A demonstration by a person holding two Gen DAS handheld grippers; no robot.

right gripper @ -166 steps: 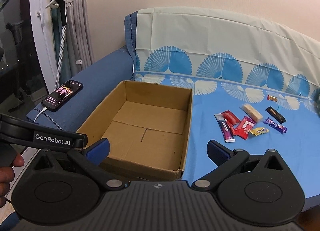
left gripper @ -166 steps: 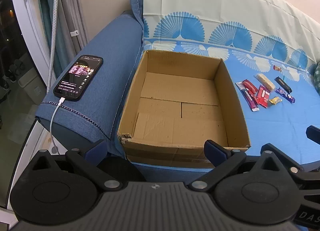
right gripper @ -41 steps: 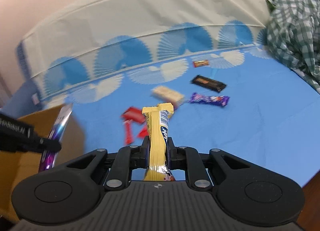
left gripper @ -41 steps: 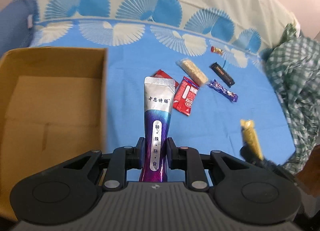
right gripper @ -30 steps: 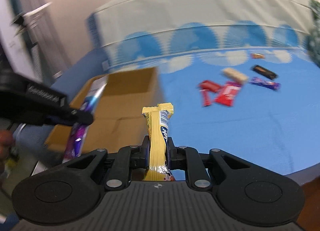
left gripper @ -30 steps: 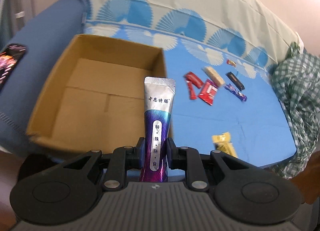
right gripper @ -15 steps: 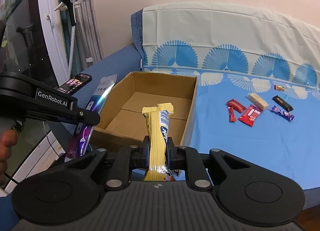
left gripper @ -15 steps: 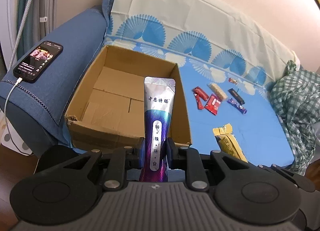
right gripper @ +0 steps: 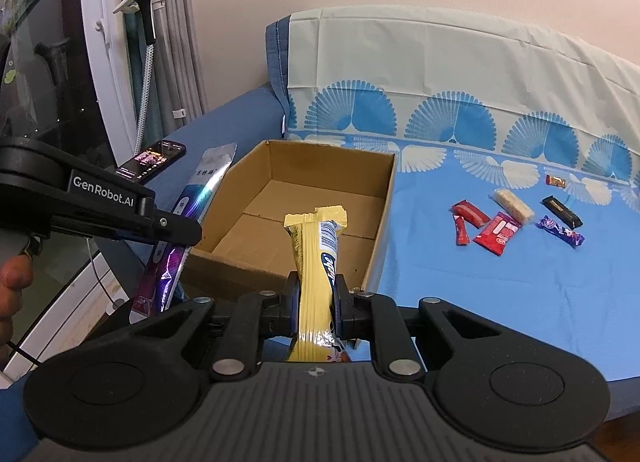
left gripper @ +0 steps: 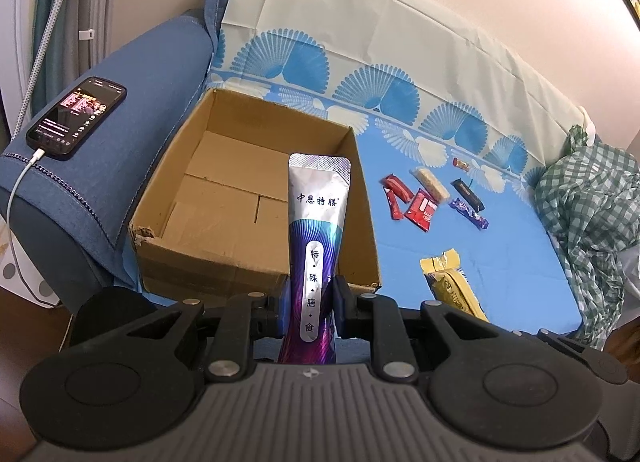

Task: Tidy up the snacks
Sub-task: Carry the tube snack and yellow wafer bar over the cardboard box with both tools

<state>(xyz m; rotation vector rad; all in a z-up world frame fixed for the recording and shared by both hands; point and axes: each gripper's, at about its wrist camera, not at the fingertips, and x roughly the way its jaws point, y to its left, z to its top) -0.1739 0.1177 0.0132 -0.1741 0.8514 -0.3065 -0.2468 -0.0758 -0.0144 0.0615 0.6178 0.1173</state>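
While six snacks (right gripper: 496, 232) lie loose (sheet (right gripper: 500, 286)), two are gripped.

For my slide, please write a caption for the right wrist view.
Right gripper holds a yellow snack bar before the empty cardboard box; six snacks remain on the blue sheet.

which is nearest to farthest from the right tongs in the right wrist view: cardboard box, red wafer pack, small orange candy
1. The cardboard box, just ahead and slightly left of the right tongs, which grip the yellow bar.
2. The red wafer pack, further out to the right on the blue sheet.
3. The small orange candy, farthest, right, near the sofa back.
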